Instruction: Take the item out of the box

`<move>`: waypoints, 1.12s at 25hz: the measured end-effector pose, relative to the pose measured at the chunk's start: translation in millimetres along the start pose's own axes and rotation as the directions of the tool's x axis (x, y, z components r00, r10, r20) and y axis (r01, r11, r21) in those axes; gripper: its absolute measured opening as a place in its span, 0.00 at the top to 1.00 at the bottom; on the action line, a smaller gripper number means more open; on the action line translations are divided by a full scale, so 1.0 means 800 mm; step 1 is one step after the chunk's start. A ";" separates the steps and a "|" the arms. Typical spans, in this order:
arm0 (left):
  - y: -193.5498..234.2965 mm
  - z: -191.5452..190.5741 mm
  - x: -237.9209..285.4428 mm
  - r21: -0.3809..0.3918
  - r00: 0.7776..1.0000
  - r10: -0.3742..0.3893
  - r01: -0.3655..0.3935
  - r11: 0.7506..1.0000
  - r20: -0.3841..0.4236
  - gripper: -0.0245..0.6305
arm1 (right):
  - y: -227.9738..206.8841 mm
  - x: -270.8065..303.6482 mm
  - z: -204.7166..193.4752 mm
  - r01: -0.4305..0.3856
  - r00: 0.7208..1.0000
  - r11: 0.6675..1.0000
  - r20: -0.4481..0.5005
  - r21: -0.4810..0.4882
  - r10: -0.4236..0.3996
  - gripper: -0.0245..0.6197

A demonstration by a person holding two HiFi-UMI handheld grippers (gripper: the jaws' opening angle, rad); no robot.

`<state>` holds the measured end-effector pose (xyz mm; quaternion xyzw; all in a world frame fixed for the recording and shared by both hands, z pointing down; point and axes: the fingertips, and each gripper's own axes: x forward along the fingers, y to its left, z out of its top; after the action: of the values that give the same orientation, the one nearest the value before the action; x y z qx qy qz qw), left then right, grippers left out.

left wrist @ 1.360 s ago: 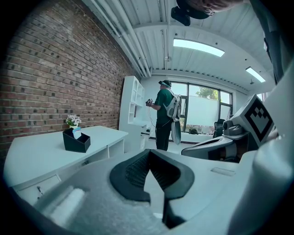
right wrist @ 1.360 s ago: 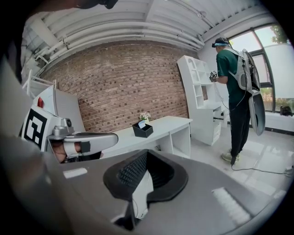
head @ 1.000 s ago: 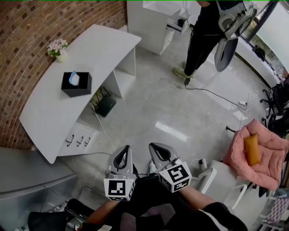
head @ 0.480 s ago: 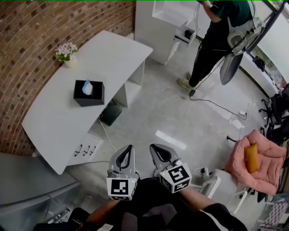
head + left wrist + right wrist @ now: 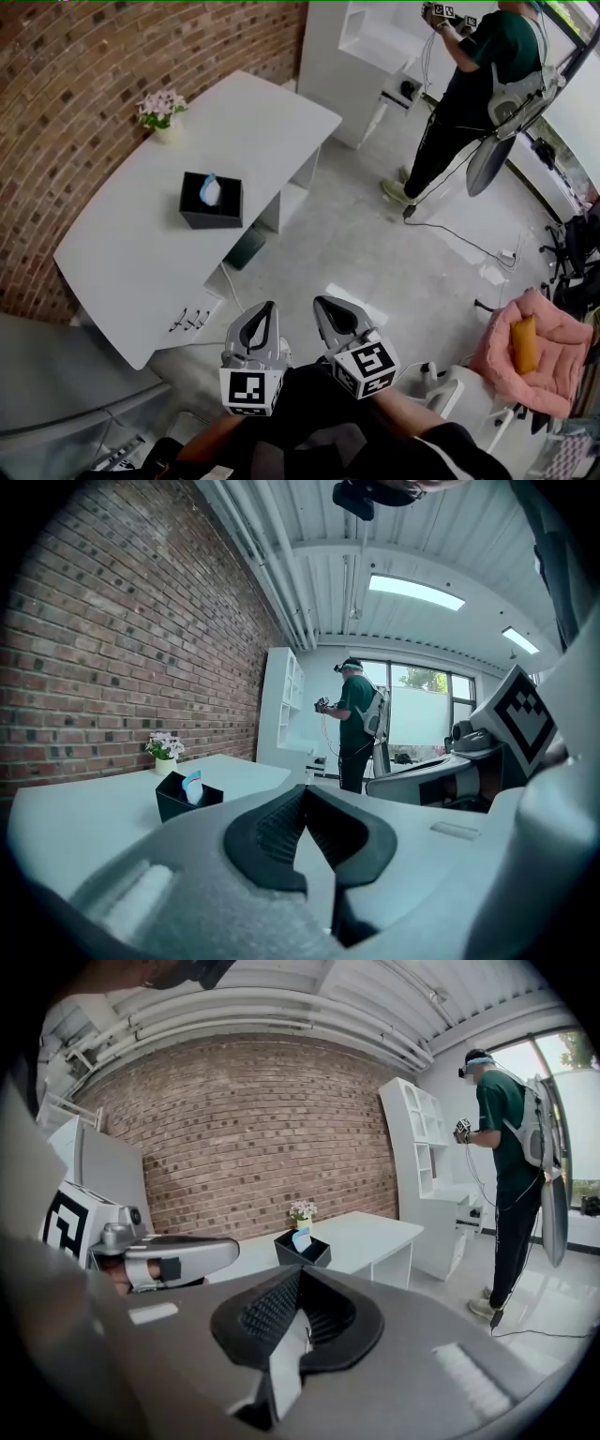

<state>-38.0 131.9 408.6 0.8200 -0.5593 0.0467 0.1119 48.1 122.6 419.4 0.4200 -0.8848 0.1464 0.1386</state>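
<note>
With the left gripper and right gripper both closed and empty, the item in the box looks light and soft — best pinched at its exposed top.

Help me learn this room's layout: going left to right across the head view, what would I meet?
flower pot → black box → left gripper → right gripper → pink armchair

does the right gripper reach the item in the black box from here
Probably not: the right gripper, shut, is near the person's body; the black box with the blue item stands far off on the white desk. Nothing blocks the way.
</note>
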 end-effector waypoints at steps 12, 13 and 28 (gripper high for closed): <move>0.055 0.008 0.006 -0.018 0.995 0.099 -0.098 0.995 0.002 0.96 | 0.015 0.059 0.020 -0.098 0.995 0.995 -0.016 -0.027 0.097 0.96; 0.060 0.008 0.009 -0.017 0.994 0.112 -0.112 0.994 0.002 0.96 | 0.014 0.066 0.022 -0.109 0.994 0.994 -0.015 -0.027 0.109 0.96; 0.101 0.029 0.090 -0.048 0.954 0.299 -0.299 0.953 -0.012 0.96 | -0.028 0.158 0.059 -0.332 0.943 0.939 -0.066 -0.093 0.327 0.96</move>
<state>-87.4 33.0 411.1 0.7229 -0.6777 0.0509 0.1249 -17.0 3.1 426.0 0.2547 -0.9453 0.1319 0.1555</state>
